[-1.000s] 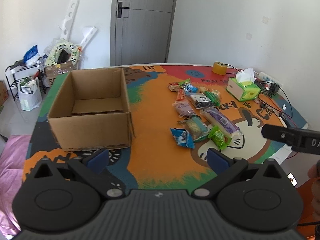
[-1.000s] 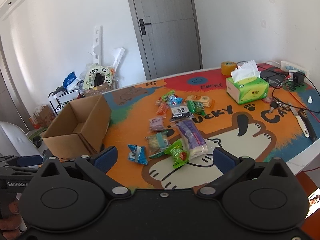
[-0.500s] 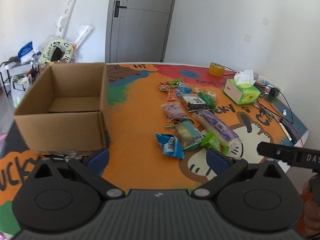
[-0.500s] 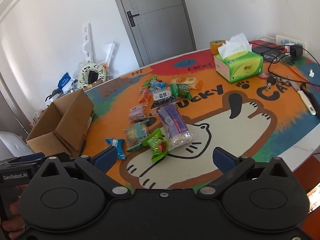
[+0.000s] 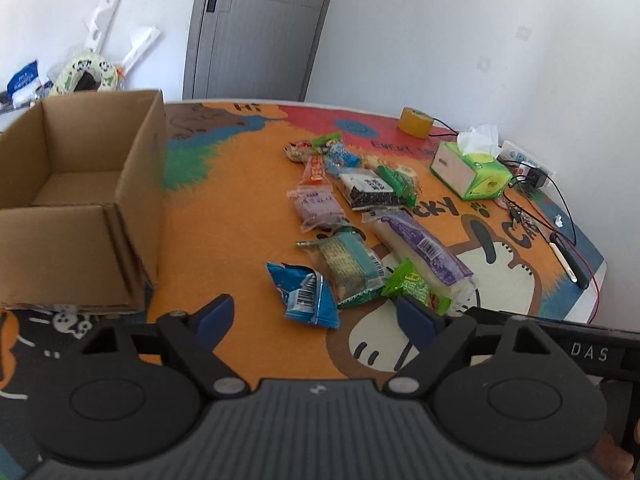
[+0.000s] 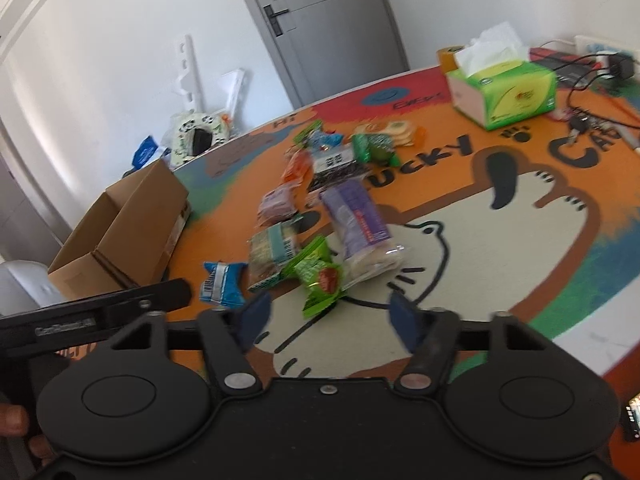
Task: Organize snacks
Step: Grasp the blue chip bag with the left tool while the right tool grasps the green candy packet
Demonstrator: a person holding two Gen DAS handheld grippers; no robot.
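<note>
While my left gripper and right gripper are hovering, both jaws are closing on nothing, blue packet and green packet just ahead.

On the cartoon mat I count one open cardboard box at the left, one green tissue box and one roll of tape at the far right. The loose snack packets come to about eleven, though the far ones overlap. Nearest lie one blue packet and one bright green packet
</note>
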